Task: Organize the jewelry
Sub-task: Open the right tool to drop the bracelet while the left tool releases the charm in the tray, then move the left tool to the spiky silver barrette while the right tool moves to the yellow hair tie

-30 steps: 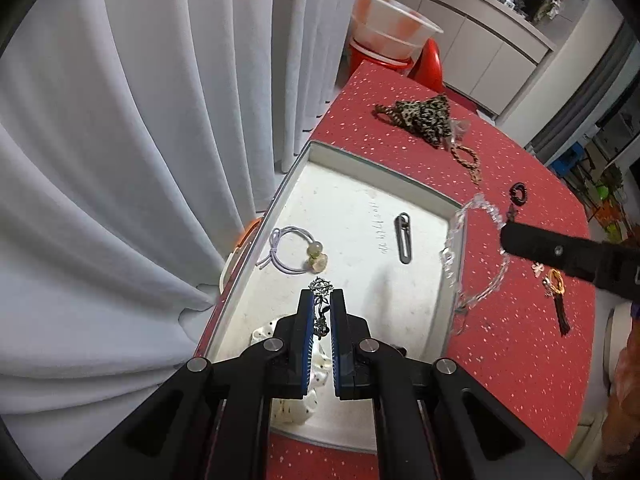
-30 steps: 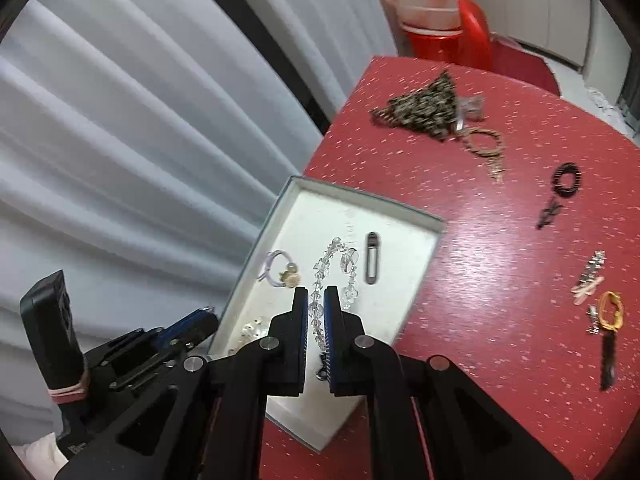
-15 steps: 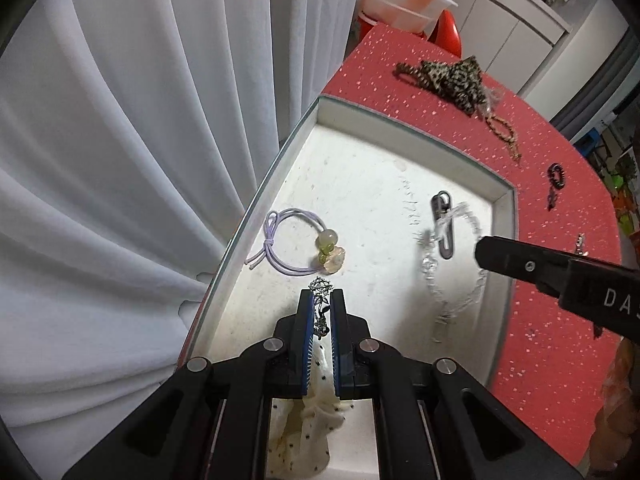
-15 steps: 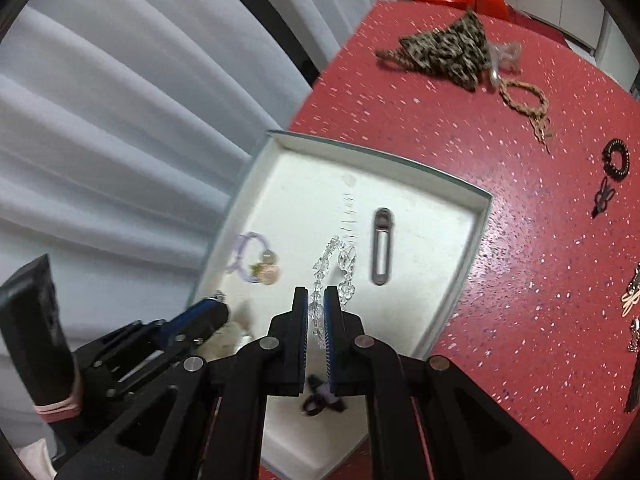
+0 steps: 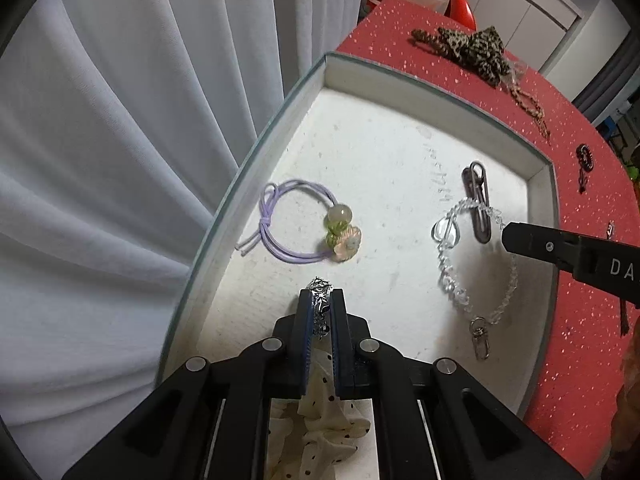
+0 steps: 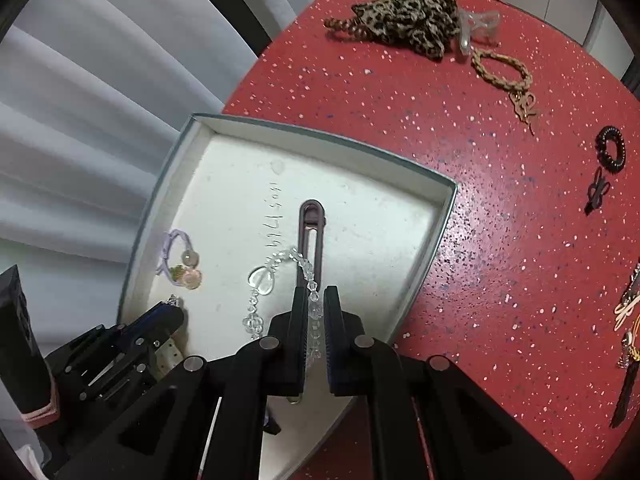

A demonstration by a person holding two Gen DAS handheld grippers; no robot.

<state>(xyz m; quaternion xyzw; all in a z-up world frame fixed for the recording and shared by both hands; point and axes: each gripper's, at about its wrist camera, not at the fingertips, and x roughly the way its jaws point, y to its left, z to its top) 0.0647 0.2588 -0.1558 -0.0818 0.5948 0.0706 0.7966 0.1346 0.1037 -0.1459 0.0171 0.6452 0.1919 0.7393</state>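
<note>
Over tray point(image 5: 400, 76) | L tongs point(image 5: 321, 300) grip silver piece, half-hidden | R tongs point(image 6: 313, 300) grip bead chain point(image 6: 276, 260)

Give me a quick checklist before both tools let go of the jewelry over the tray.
1. Left tool shut on the silver chain: ok.
2. Right tool shut on the clear bead bracelet: ok.
3. Both pieces inside the tray walls: ok.
4. Bracelet clear of the hair clip: not ok, it crosses the clip.
5. Chain clear of the purple hair tie: ok.
6. Chain resting on the tray floor: cannot tell.
</note>
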